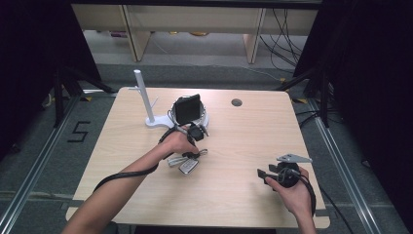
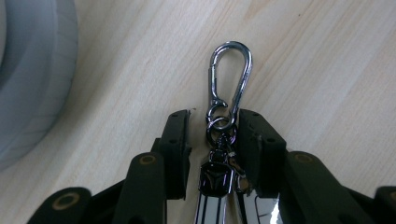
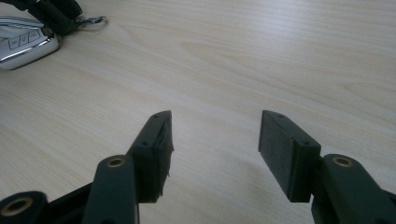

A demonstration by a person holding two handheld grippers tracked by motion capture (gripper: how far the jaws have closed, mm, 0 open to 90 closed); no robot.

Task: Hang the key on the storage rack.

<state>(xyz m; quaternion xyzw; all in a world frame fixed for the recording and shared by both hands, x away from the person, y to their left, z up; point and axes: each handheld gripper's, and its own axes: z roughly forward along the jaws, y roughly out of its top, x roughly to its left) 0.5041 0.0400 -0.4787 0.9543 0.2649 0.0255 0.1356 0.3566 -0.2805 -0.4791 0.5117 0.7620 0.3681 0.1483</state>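
Left claw [image 2: 214,126] straddling key fob [image 2: 215,186] flat on bench [image 2: 327,70], pads not yet pressing. Best centred on ring below carabiner [image 2: 229,74], squeezed squarely before lifting. Right claw [image 3: 215,140] apart, empty.

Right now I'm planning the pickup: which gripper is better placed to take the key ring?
Left. The left gripper already straddles the key ring; the right gripper stands open over bare table, well apart.

Counted on one wooden table [image 1: 234,146]: one car key fob [image 1: 188,166] on a keyring with one snap hook [image 2: 229,74], one white stand [image 1: 146,100] at eleven o'clock, one black device [image 1: 187,108], two handheld grippers.
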